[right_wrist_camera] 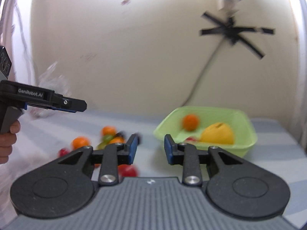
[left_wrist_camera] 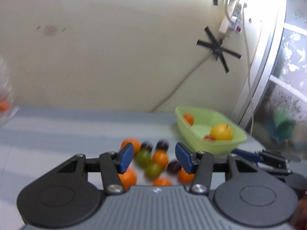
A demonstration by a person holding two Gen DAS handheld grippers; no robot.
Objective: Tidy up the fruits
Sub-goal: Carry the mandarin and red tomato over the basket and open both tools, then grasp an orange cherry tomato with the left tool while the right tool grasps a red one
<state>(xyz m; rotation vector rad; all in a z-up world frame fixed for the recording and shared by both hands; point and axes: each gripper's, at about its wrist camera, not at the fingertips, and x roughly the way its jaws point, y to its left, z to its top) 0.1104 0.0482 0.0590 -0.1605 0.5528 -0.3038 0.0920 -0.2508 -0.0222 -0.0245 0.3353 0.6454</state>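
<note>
A pile of small fruits lies on the grey table: oranges (left_wrist_camera: 160,158), green ones (left_wrist_camera: 143,156) and dark plums (left_wrist_camera: 162,144). My left gripper (left_wrist_camera: 154,156) hovers just above and in front of this pile, jaws open, nothing pressed between the blue pads. A light green tub (left_wrist_camera: 226,147) at the right holds an orange (left_wrist_camera: 189,118), a big yellow fruit (left_wrist_camera: 220,132) and something red. My right gripper (right_wrist_camera: 150,148) is open and empty over bare table, between the pile (right_wrist_camera: 109,137) and the tub (right_wrist_camera: 247,147). A red fruit (right_wrist_camera: 127,170) lies under its left finger.
A clear plastic bag (right_wrist_camera: 51,80) lies at the table's left by the wall. The left gripper (right_wrist_camera: 82,105), held by a hand (right_wrist_camera: 5,143), shows from the side. A taped cable (left_wrist_camera: 216,49) and power strip (left_wrist_camera: 230,23) hang on the wall; a window frame stands at the right.
</note>
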